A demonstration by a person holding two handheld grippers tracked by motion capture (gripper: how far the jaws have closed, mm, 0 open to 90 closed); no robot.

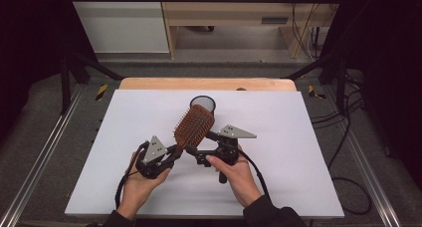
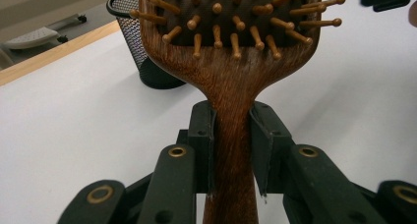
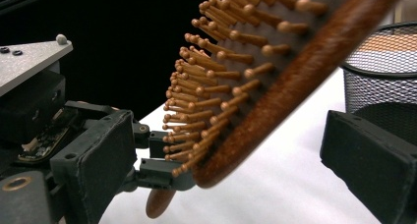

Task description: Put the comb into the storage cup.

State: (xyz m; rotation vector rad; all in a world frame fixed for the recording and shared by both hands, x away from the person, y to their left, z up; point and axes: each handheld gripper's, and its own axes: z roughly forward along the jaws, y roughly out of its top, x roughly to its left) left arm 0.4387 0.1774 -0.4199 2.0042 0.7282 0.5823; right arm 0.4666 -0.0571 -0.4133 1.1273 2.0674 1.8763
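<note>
1. Hairbrush [image 1: 194, 125] up off the table [image 1: 298, 137], near the mesh cup [image 1: 202, 103].
2. Left gripper [image 1: 171, 152] clamped on the handle.
3. Right gripper [image 1: 199, 155] spread wide around the head, not pinching.
4. Stiff, light wood; best gripped at the narrow neck.

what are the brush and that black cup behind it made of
The brown paddle hairbrush looks like stained wood with a low sheen: streaky grain runs down its handle, and its round-tipped pins seem wooden too. The black round mesh cup appears to be painted wire mesh, since the table shows through its wall.
</note>
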